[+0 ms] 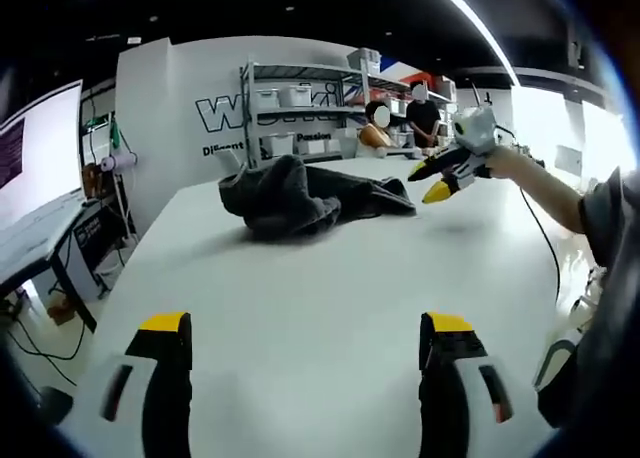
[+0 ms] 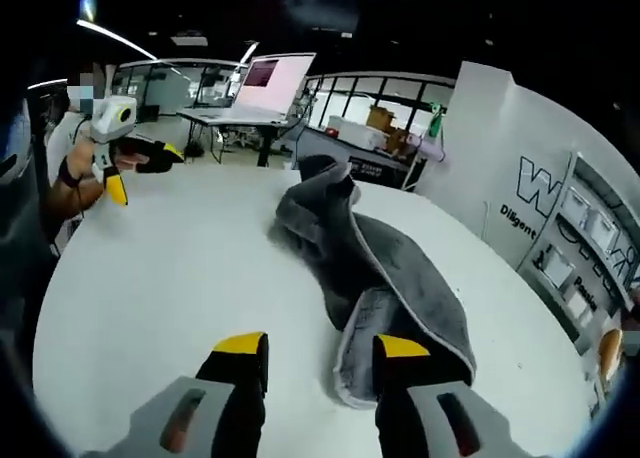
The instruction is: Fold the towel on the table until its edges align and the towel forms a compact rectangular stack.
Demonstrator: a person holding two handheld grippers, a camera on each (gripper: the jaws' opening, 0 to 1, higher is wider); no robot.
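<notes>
A dark grey towel (image 1: 300, 198) lies crumpled in a heap on the far part of the white table (image 1: 300, 278). My left gripper (image 1: 306, 328) hovers open over bare tabletop, well short of the towel. The right gripper (image 1: 432, 178), held in a hand, hangs just right of the towel heap. In the right gripper view the towel (image 2: 370, 258) stretches away from me, its pale-edged near end under my right jaw. My right gripper (image 2: 320, 348) is open, with nothing pinched. The left gripper (image 2: 125, 163) shows far left, above the table (image 2: 170, 278), jaws apart.
Behind the table stand a white lettered wall (image 1: 220, 113) and metal shelves with bins (image 1: 300, 98), with two people near them. A desk with a monitor (image 2: 270, 83) stands beyond the far edge. A black cable (image 1: 545, 238) runs off the table's right side.
</notes>
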